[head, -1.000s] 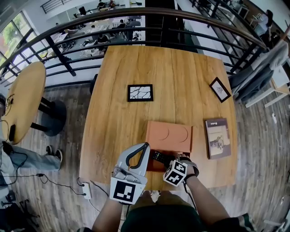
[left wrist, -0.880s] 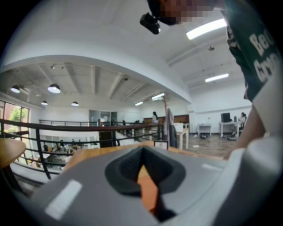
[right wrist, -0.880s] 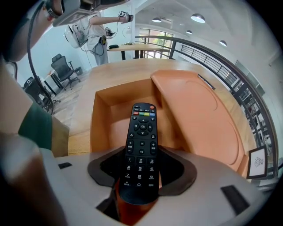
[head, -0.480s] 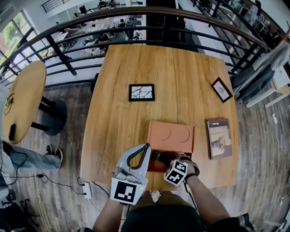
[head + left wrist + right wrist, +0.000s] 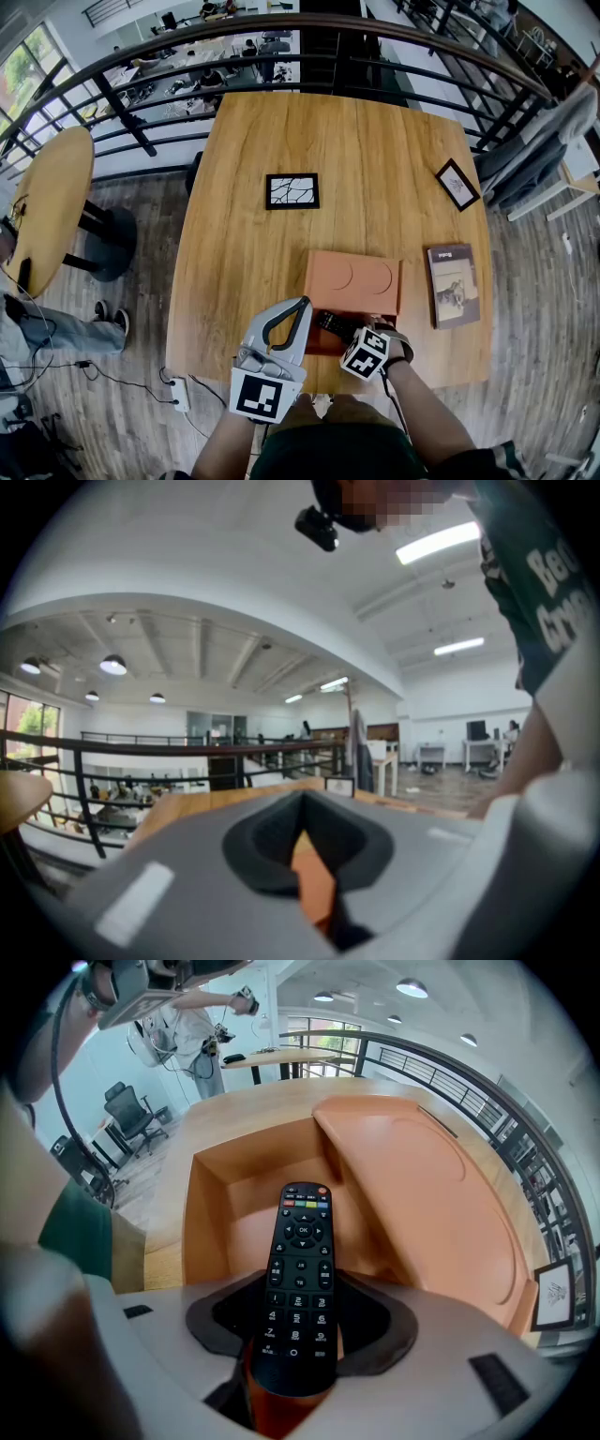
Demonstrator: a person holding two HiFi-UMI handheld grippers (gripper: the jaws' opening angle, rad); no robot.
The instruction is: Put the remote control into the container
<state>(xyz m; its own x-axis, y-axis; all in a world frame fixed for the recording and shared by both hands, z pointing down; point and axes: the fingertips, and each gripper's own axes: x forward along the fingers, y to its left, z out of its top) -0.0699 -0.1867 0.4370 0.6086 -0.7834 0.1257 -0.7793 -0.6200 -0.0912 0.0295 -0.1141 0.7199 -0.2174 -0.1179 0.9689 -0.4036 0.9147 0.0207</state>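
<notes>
Black remote [image 5: 300,1279] sits pinched by its tail in the right tongs [image 5: 298,1358], nose over the open orange box [image 5: 211,1204]; so short a hold could let it swivel onto the lid [image 5: 431,1204]. The left tongs [image 5: 305,850] are pressed together, empty.

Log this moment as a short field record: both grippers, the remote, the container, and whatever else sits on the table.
right gripper: shut on the remote control's rear end
remote control: buttons up, front end over the container's open part, not yet released
container: orange box near the table's front edge, opening exposed
lid: orange, lying over the container's far part
left gripper: shut, empty, left of the container
also on table: framed picture, second framed picture, book
</notes>
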